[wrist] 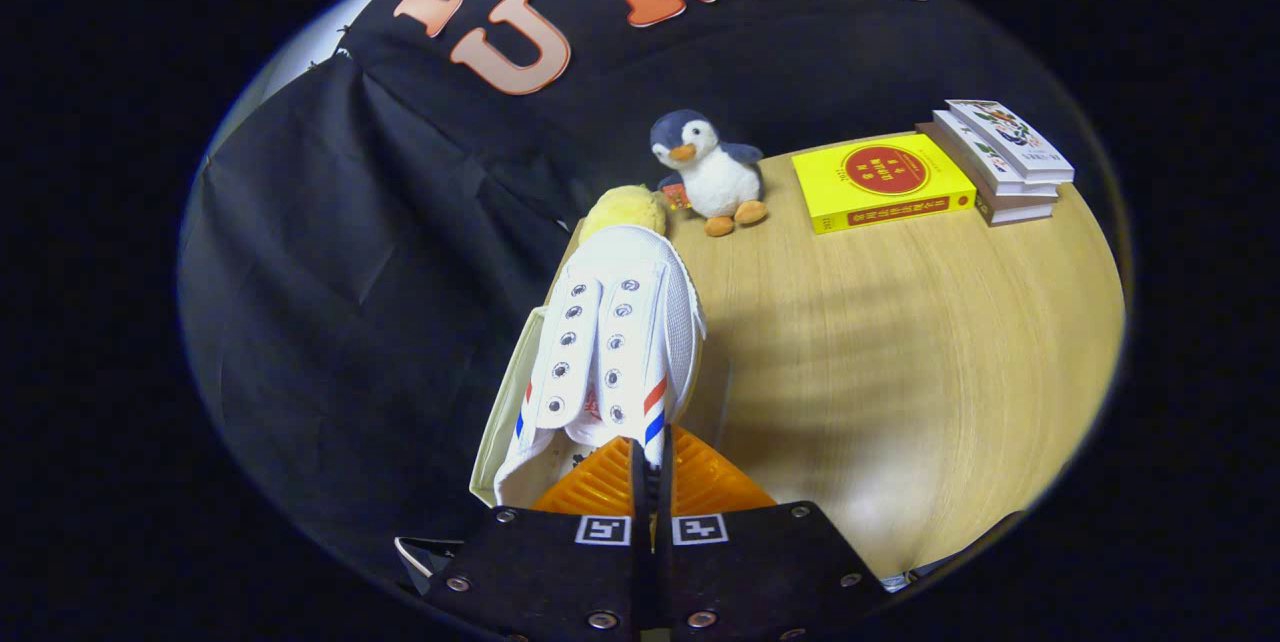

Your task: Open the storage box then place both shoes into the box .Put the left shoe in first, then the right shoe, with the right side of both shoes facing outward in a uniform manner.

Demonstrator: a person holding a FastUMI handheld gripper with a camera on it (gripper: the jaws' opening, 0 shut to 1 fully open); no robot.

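1. The gripper (650,462) has its jaws drawn nearly together, pinching the rear of a white shoe (612,342).
2. The shoe points away from the jaws, toe forward, raised over the tabletop (900,352) edge.
3. Beyond the toe sit a yellow plush (624,212) and a penguin toy (708,172).
4. Farther off lie a yellow book (882,182) and stacked books (1005,160).

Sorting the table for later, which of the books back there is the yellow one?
The single book lying flat beside the penguin; the stacked books next to it have white covers.
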